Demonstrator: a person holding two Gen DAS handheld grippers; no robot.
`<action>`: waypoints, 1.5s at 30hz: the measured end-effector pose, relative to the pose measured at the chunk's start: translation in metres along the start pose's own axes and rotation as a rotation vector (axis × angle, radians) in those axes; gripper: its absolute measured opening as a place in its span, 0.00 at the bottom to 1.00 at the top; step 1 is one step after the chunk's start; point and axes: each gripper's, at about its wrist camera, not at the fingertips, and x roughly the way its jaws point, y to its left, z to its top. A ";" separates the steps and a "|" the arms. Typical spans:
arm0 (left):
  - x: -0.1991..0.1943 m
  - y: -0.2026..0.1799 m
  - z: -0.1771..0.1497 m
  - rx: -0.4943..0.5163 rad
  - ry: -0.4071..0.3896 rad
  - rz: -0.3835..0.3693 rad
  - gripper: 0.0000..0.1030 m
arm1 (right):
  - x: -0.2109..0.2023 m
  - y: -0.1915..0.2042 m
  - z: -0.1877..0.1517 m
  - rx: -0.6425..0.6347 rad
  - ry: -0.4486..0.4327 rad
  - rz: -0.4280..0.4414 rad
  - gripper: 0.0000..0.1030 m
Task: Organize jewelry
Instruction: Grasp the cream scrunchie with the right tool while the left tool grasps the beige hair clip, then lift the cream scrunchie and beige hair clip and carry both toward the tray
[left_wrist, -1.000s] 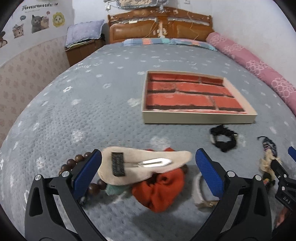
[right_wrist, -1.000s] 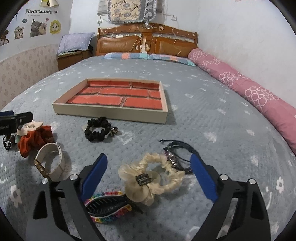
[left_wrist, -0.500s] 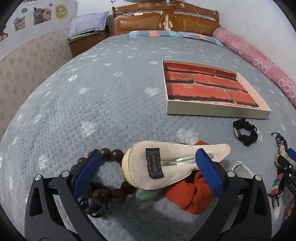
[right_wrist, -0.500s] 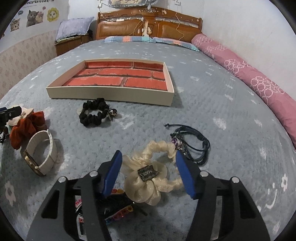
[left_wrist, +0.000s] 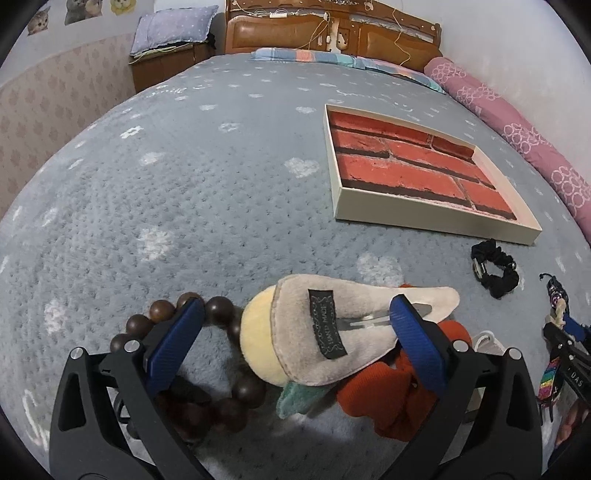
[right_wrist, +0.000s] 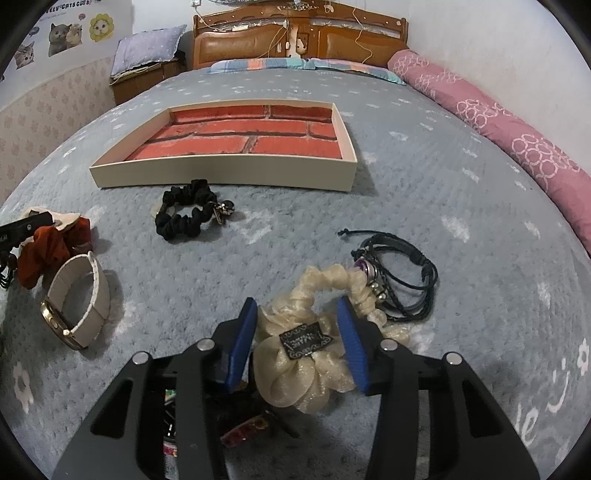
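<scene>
Right fingers (right_wrist: 297, 345) have narrowed around cream scrunchie (right_wrist: 306, 362); left fingers (left_wrist: 295, 332) wide over "HAND MADE" clip (left_wrist: 343, 328).

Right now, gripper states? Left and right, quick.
Left gripper: open, jaws straddling the beige plush hair clip, not clamped.
Right gripper: partly closed around the cream scrunchie; firm grip cannot be told.
</scene>
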 end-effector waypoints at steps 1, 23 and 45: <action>0.001 0.000 0.001 -0.003 0.003 -0.013 0.90 | 0.001 0.000 0.000 0.001 0.003 0.002 0.43; 0.006 0.009 0.009 -0.048 0.040 -0.113 0.37 | -0.002 0.003 -0.001 -0.010 0.023 0.020 0.26; -0.063 -0.001 0.007 0.053 -0.180 -0.043 0.33 | -0.011 -0.004 -0.002 0.012 -0.002 0.046 0.26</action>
